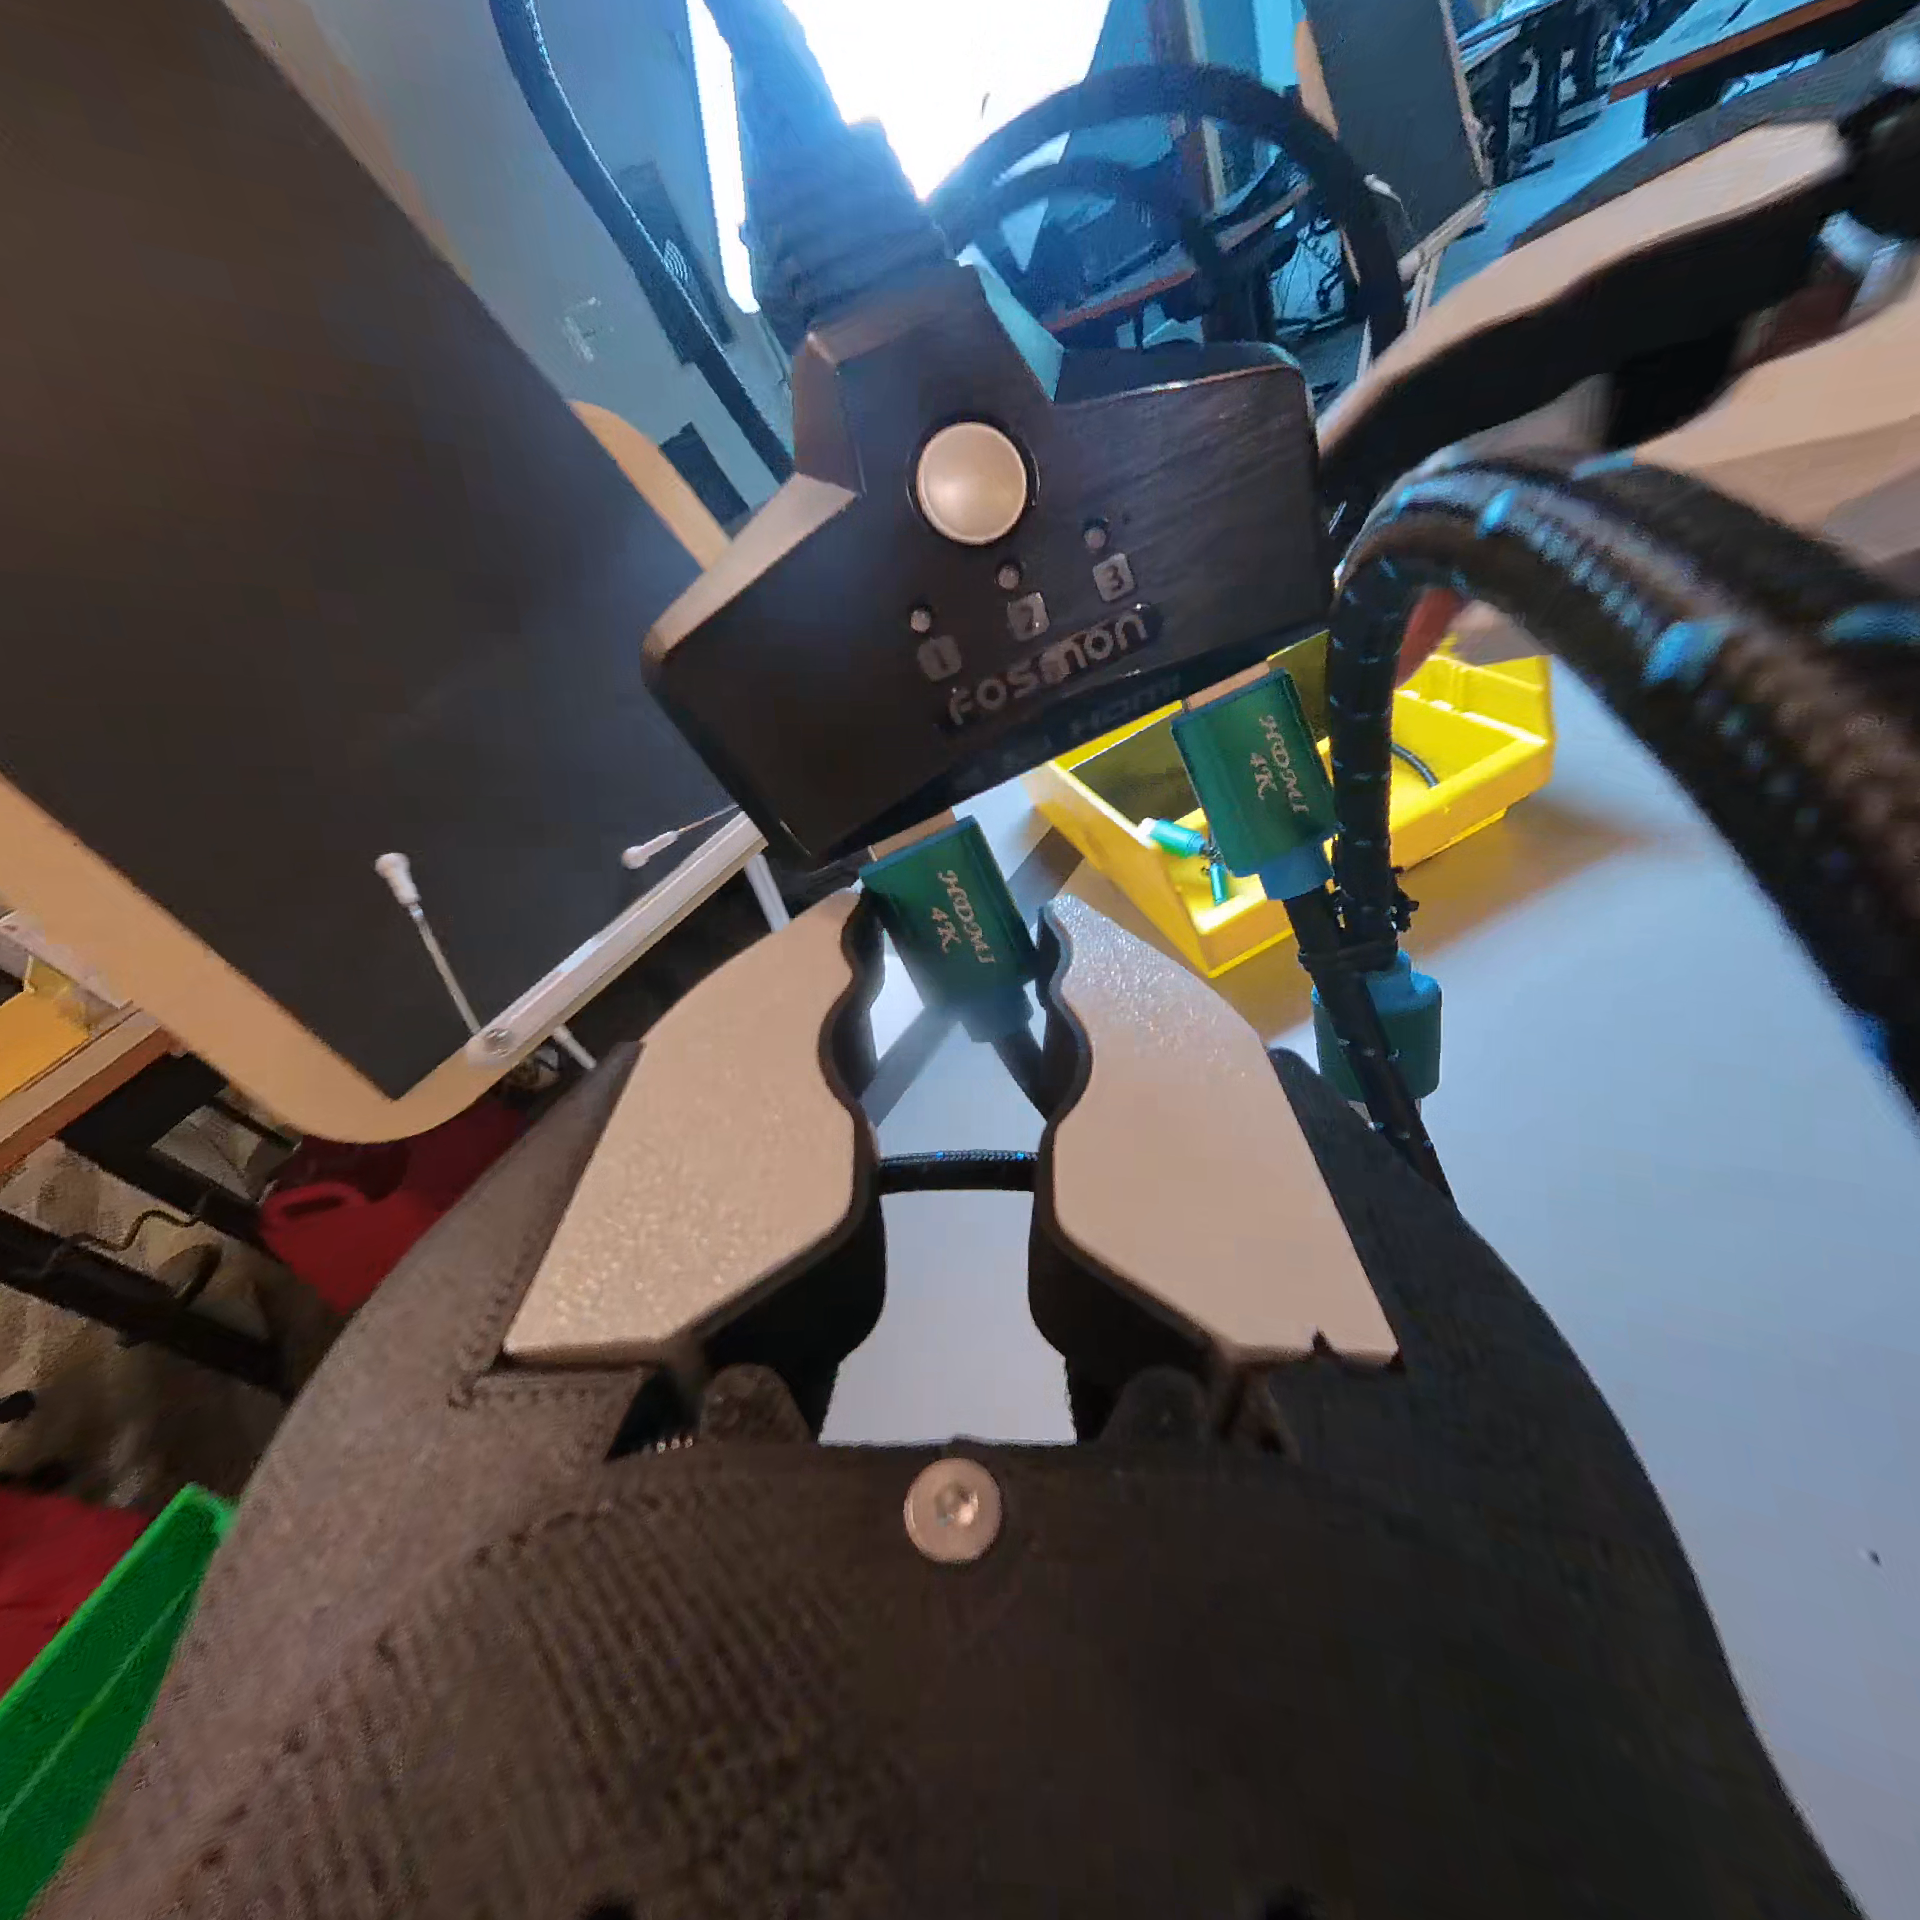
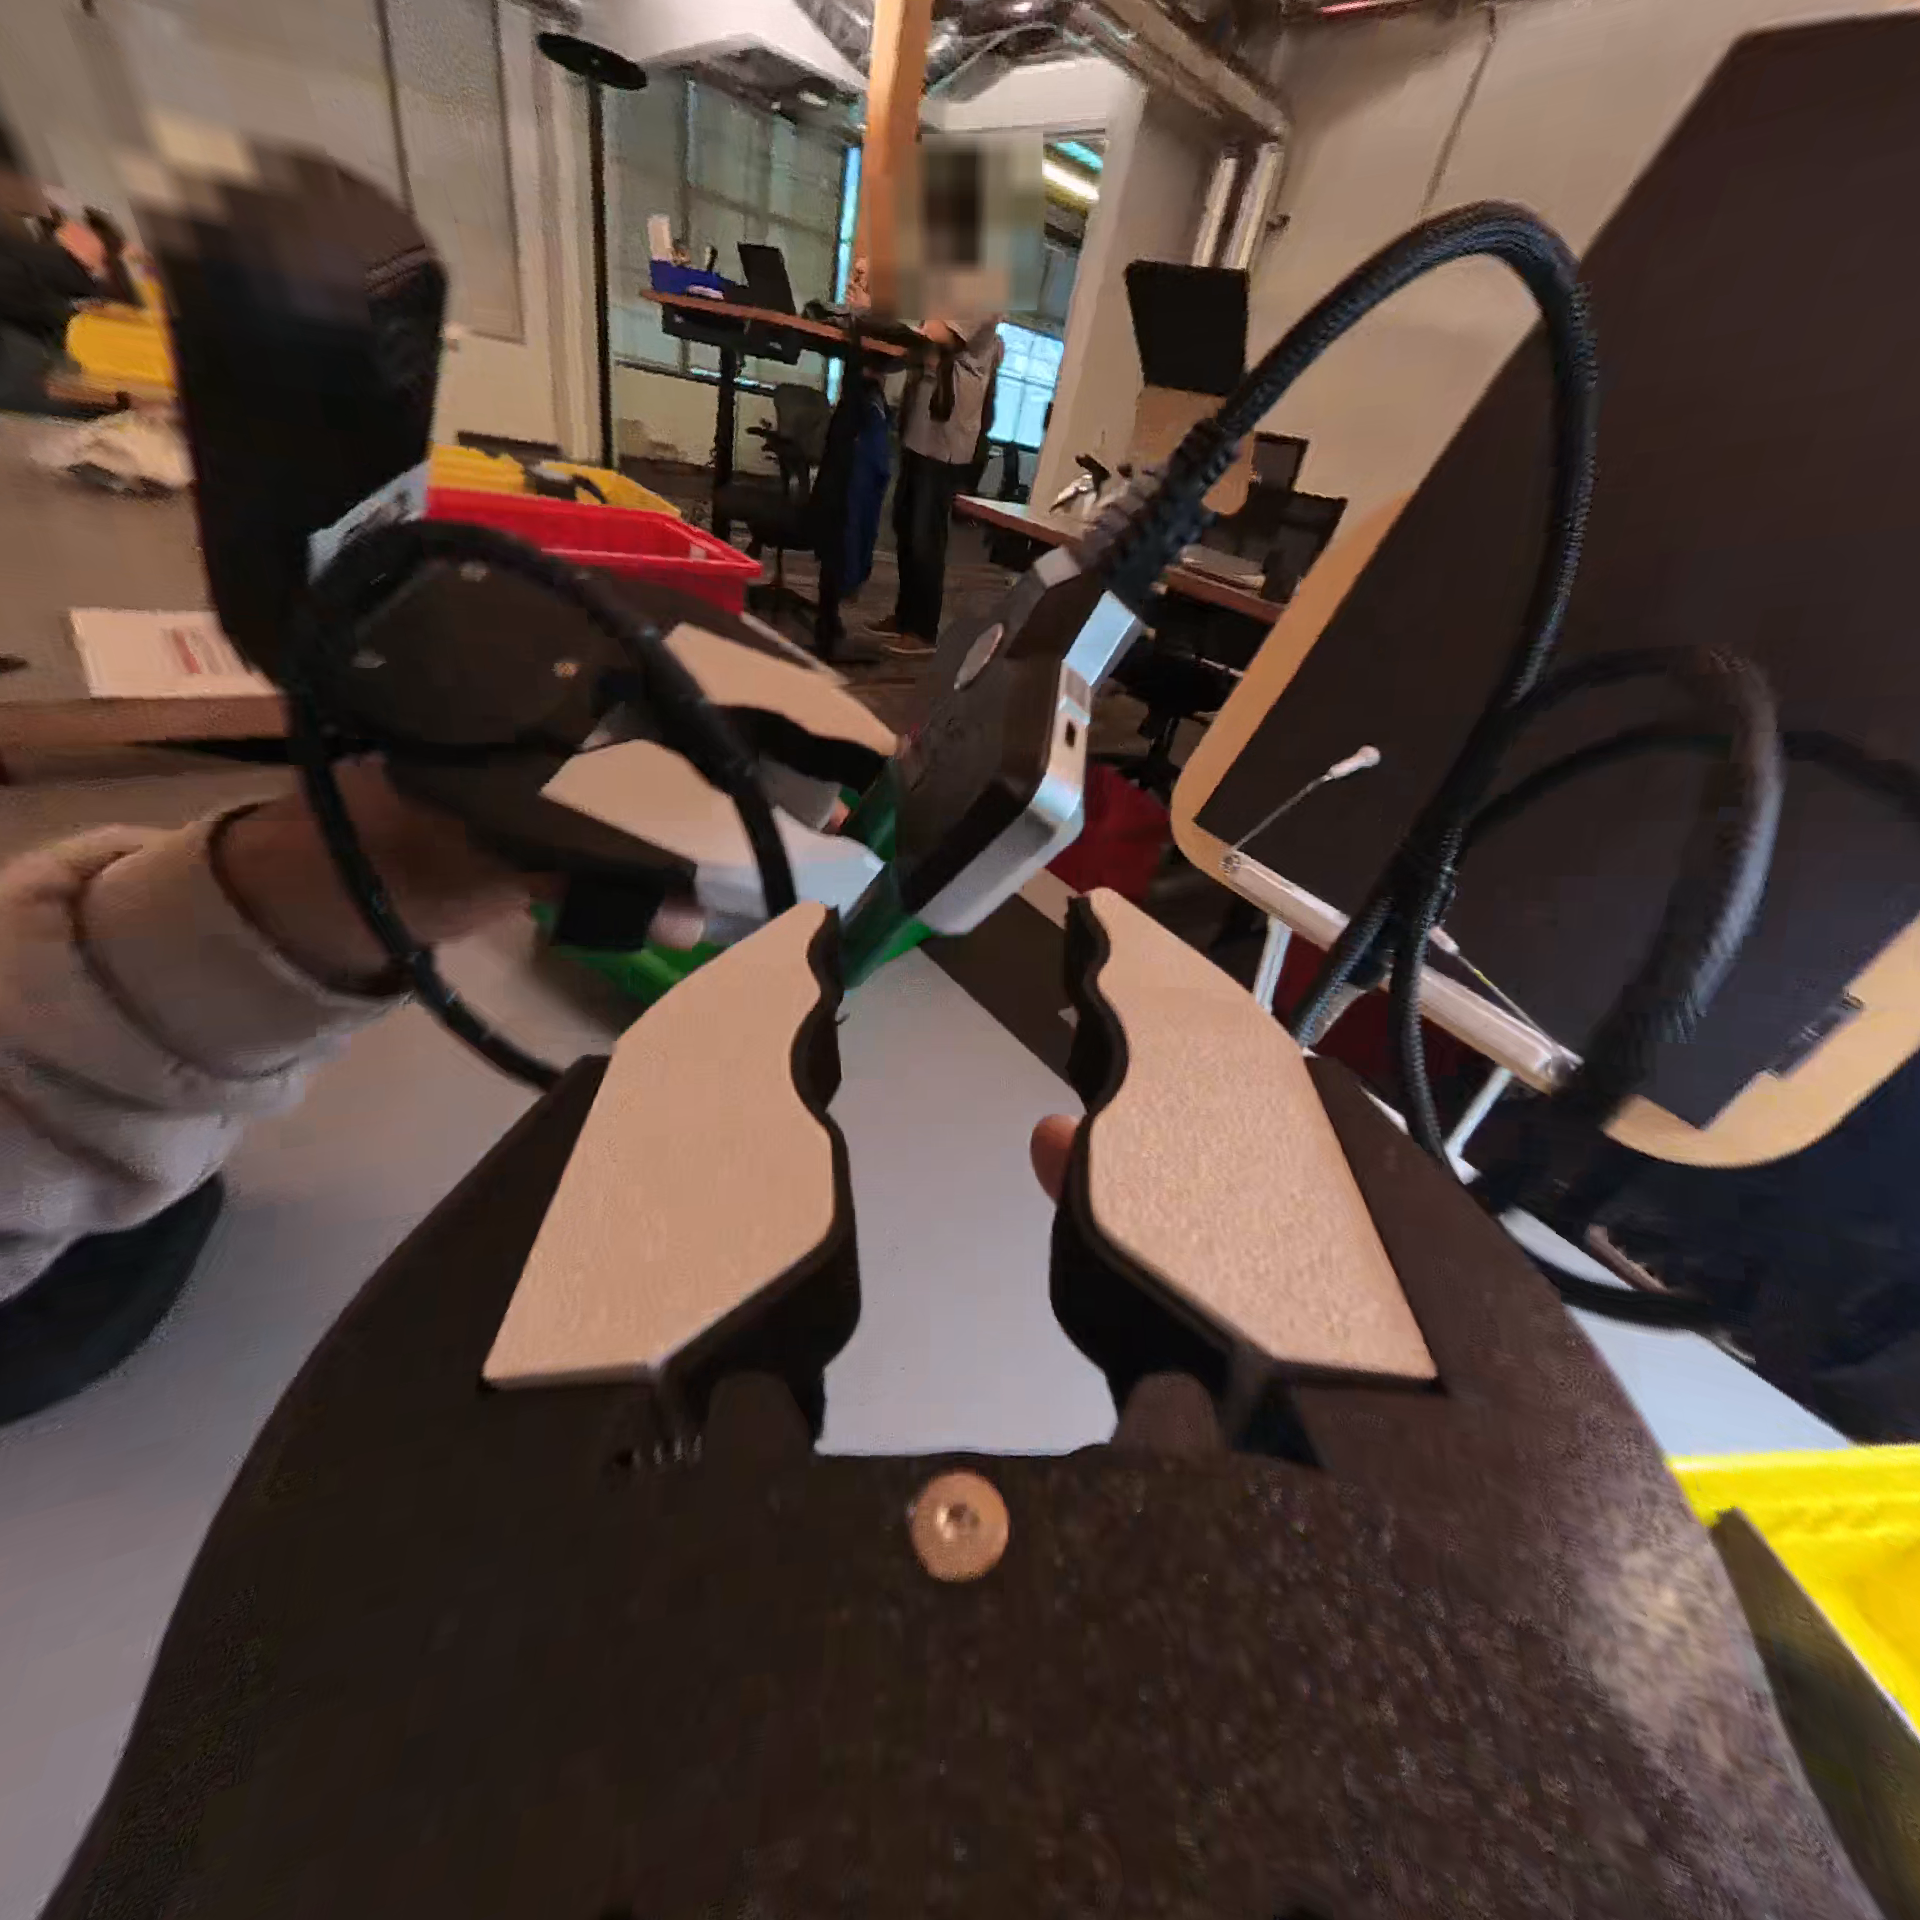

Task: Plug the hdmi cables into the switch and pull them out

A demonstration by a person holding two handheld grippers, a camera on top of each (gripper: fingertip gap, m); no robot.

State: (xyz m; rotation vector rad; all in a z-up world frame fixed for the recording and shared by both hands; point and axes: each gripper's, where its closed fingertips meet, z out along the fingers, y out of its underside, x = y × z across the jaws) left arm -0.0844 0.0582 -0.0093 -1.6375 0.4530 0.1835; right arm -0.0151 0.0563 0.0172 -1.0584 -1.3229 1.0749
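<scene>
The left gripper (image 1: 951,940) tilts upward, its grey fingers closed on a green metal HDMI plug (image 1: 948,925) seated in the black three-port switch box (image 1: 987,613), which hangs in mid-air above the grey table (image 1: 1621,1195). Another green plug (image 1: 1252,779) sits beside it. The right gripper (image 2: 951,935) hovers level, jaws apart, gripping nothing.

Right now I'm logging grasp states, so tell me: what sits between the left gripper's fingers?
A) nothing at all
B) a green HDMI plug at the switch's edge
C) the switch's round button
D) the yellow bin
B: in the left wrist view the left gripper has its fingertips on either side of a green HDMI plug that meets the black switch.
</scene>
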